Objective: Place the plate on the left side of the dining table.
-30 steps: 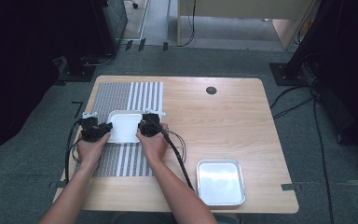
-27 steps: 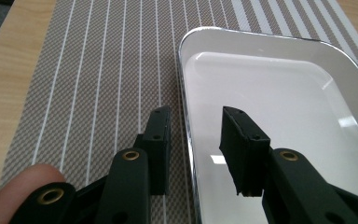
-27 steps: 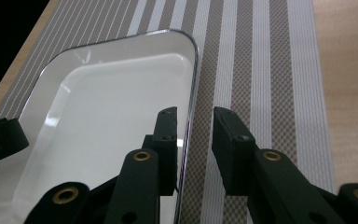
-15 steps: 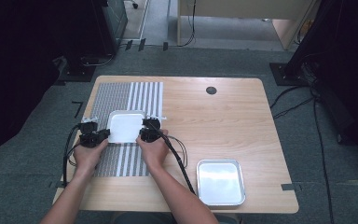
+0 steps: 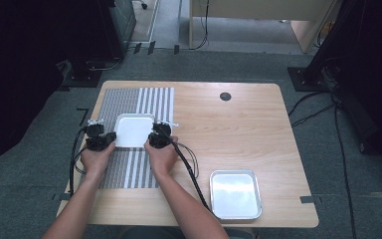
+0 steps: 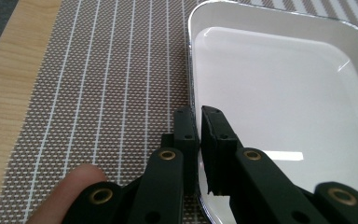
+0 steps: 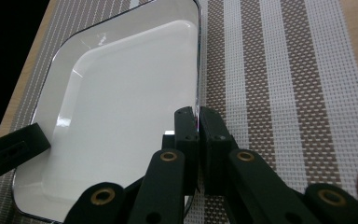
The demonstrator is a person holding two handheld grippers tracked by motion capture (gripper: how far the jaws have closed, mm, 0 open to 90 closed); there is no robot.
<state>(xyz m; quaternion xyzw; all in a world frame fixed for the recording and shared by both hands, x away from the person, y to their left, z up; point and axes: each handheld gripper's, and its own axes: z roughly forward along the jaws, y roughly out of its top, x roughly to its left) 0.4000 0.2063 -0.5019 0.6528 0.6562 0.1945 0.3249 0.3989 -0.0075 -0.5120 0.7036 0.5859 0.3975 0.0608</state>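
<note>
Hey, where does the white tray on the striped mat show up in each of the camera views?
High view: white tray left of centre, between both grippers.
Left gripper view: upper right; the fingers pinch its left rim.
Right gripper view: left and centre; the fingers pinch its right rim.
Shared landmark: the striped mat under it.

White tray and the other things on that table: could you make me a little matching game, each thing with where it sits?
Things:
1. white tray
2. metal tray
3. striped mat
4. dark round hole

Places:
A. near right corner of the table
B. far side of the tabletop, bare wood
C. pinched at both side rims by the two tools
D. spread over the table's left part

Pairs: 1-C, 2-A, 3-D, 4-B
</note>
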